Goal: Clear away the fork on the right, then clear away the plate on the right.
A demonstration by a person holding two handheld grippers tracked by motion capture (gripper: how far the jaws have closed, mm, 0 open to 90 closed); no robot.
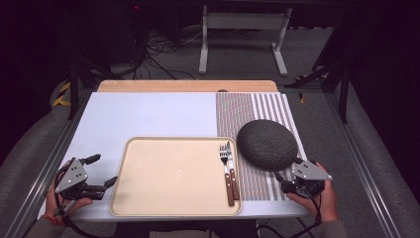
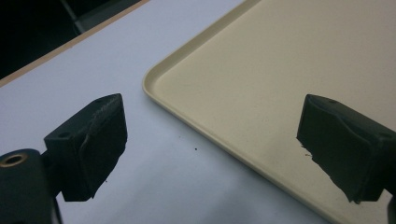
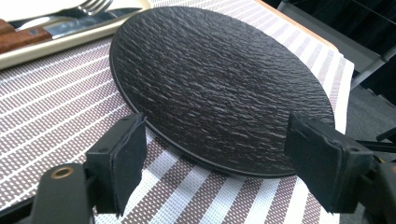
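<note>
A dark round plate [image 1: 266,144] with a rough texture lies on a striped placemat [image 1: 247,106] at the right. My right gripper [image 1: 288,169] stands open at the plate's near rim. In the right gripper view the plate [image 3: 219,79] lies just ahead of that gripper [image 3: 217,140], and neither pad presses on it. A beige tray [image 1: 173,173] sits in the middle of the table. A fork [image 1: 224,156] and a knife [image 1: 230,163] with wooden handles lie along its right side. My left gripper [image 1: 103,170] is open beside the tray's left edge, with nothing in it [image 2: 212,126].
The white table top [image 1: 148,114] has free room behind and left of the tray [image 2: 289,70]. A wooden strip [image 1: 188,86] runs along the far edge. Beyond the table are cables and a metal stand's feet [image 1: 242,44] on the floor.
</note>
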